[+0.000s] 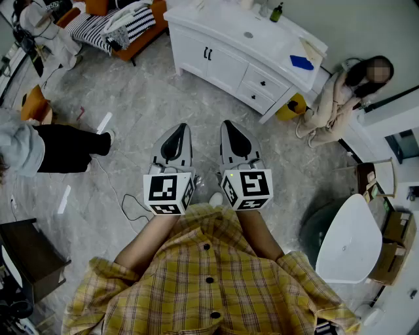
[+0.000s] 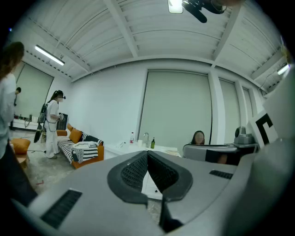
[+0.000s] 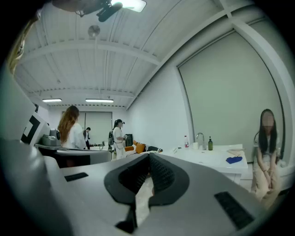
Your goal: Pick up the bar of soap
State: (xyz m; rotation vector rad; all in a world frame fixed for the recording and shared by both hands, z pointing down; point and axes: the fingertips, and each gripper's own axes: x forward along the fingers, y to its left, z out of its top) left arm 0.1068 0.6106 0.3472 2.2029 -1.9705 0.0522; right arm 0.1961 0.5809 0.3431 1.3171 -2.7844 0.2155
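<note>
Both grippers are held side by side in front of my body, above a grey stone floor. In the head view my left gripper and my right gripper point toward a white vanity cabinet further ahead. Each has its jaws shut with nothing between them, as the left gripper view and the right gripper view confirm. On the counter lie a blue cloth, a dark bottle and a pale flat item near the right end. I cannot make out a bar of soap.
A person sits by the cabinet's right end, near a yellow object. Another person is at the left. A striped sofa stands at the back left, a white round table at the right. A cable lies on the floor.
</note>
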